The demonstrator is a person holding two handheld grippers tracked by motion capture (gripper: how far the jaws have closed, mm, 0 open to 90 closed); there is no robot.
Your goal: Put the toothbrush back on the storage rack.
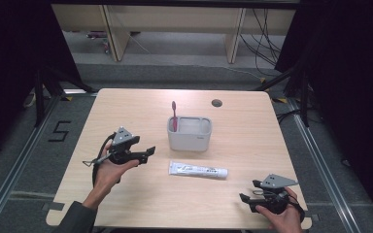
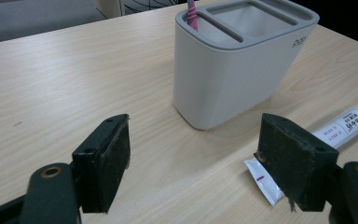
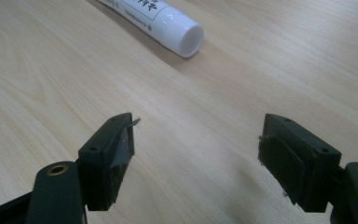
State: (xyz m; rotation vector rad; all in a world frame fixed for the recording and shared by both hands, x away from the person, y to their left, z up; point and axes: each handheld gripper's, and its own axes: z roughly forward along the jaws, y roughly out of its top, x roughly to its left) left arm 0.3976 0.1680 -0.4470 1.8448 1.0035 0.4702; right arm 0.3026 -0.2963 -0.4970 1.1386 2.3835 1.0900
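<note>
Both hands sit low in the high view: left gripper [image 1: 148, 153] wide and empty, toothpaste tube [image 1: 198, 170] at its four o'clock, long axis nine-to-three, the right gripper [image 1: 248, 191] also wide, farther off. Left gripper view: crimped tail by the right jaw, holder [image 2: 233, 70] at twelve. Right gripper view: cap at twelve.

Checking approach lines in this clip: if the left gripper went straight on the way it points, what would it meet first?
Probably the grey holder, dead ahead between the open jaws of the left gripper. The toothpaste tube lies off by one jaw and might be brushed; depth is hard to judge.
</note>
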